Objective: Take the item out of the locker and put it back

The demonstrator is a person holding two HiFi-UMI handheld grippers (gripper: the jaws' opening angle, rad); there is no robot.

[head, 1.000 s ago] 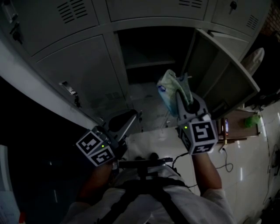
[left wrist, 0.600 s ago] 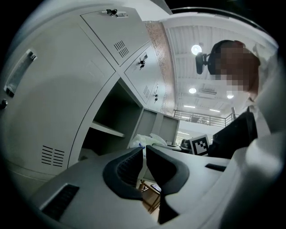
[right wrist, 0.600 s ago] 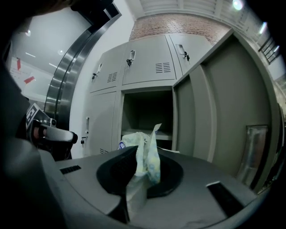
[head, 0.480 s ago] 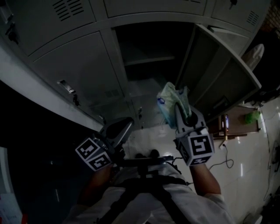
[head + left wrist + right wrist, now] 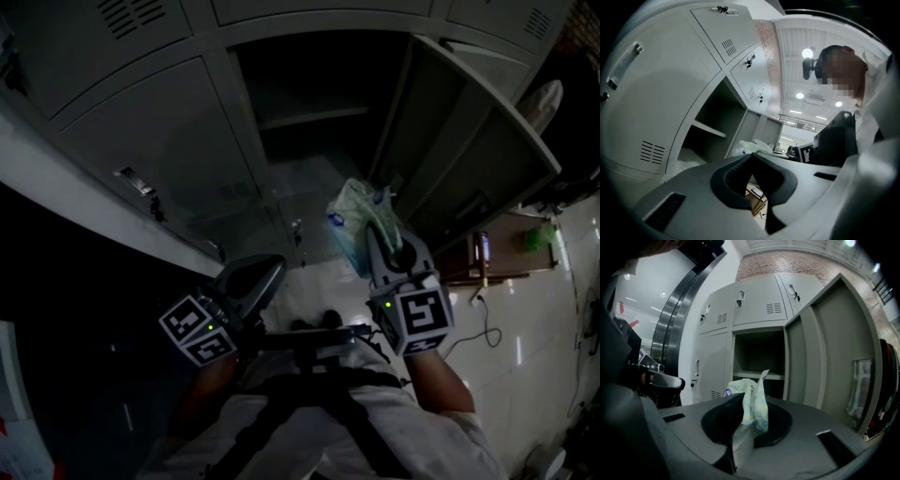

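Note:
The open locker compartment [image 5: 309, 94] is dark inside, with a shelf [image 5: 314, 117] across it and its door [image 5: 469, 141] swung out to the right. My right gripper [image 5: 370, 234] is shut on a pale green and white soft packet [image 5: 361, 216] and holds it in front of the locker, outside it. In the right gripper view the packet [image 5: 751, 397] sticks up between the jaws, with the open compartment [image 5: 757, 352] behind it. My left gripper [image 5: 267, 272] is lower left, shut and holding nothing. The left gripper view shows the packet [image 5: 750, 147] just past the left gripper [image 5: 751, 157].
Closed grey locker doors [image 5: 159, 141] fill the left and top. A small wooden table [image 5: 487, 258] with a phone on it stands right of the open door, with a green thing [image 5: 539, 234] beside it. A cable [image 5: 469, 328] lies on the white tiled floor.
Both grippers have sunk and drawn back from the locker. The packet stays clamped in the right gripper and has shifted slightly left in the head view.

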